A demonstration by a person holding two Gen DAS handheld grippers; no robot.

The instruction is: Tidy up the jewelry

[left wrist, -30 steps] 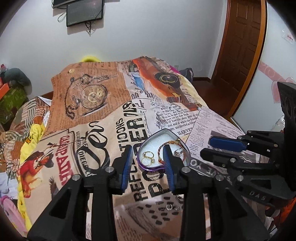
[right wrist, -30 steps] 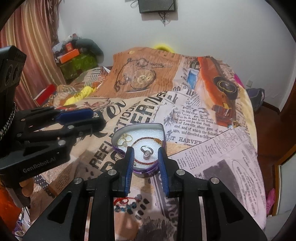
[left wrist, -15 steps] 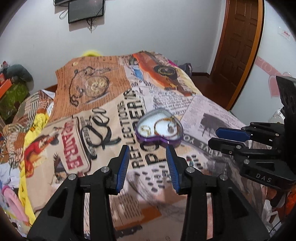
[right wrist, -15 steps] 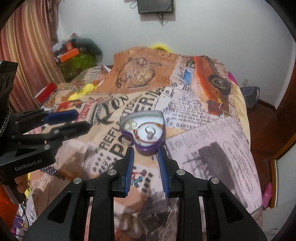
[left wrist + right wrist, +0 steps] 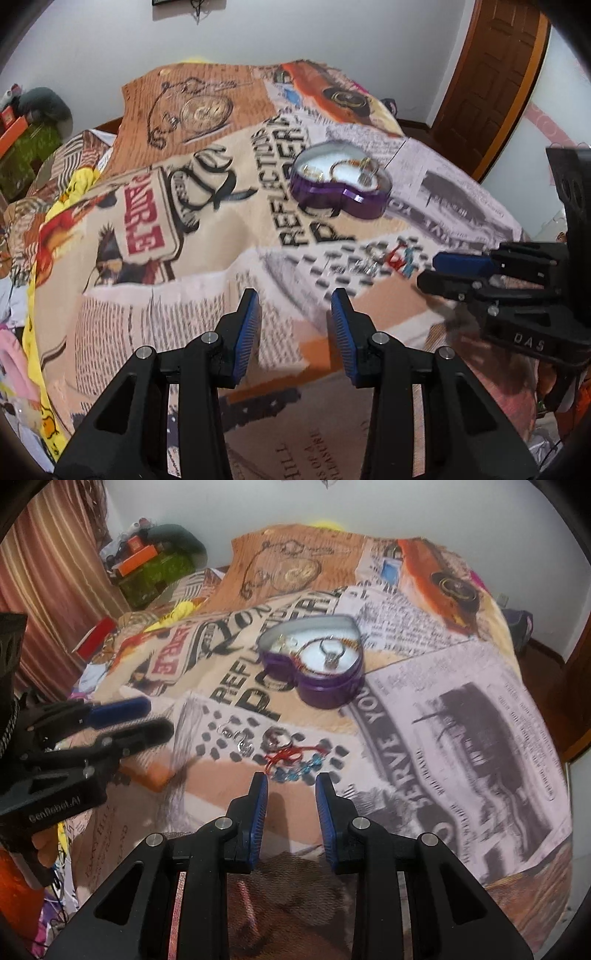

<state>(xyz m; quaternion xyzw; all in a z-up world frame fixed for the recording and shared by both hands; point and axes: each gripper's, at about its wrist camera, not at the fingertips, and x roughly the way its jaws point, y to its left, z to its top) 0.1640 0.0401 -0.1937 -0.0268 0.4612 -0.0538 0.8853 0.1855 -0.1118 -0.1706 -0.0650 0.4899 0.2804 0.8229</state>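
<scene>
A purple heart-shaped tin [image 5: 340, 184] [image 5: 314, 664] sits open on the printed bedspread, holding gold rings, a bracelet and a silver ring [image 5: 331, 653]. Nearer me, loose jewelry lies on the cloth: a red string bracelet [image 5: 286, 755], blue beads [image 5: 295, 771], a ring [image 5: 275, 738] and small silver pieces [image 5: 236, 740], also in the left wrist view [image 5: 391, 258]. My left gripper [image 5: 295, 299] is open and empty, well short of the tin. My right gripper [image 5: 290, 781] is open and empty, just short of the blue beads.
The bedspread [image 5: 184, 229] covers a bed that drops off at the right side. A wooden door [image 5: 491, 85] stands at the right. Boxes and clutter [image 5: 147, 565] and a curtain [image 5: 48, 602] are at the far left. The other gripper shows in each view's side [image 5: 517, 280] [image 5: 74, 738].
Both grippers have pulled back from the tin toward me. The loose jewelry near the front has come into view. Both stay open.
</scene>
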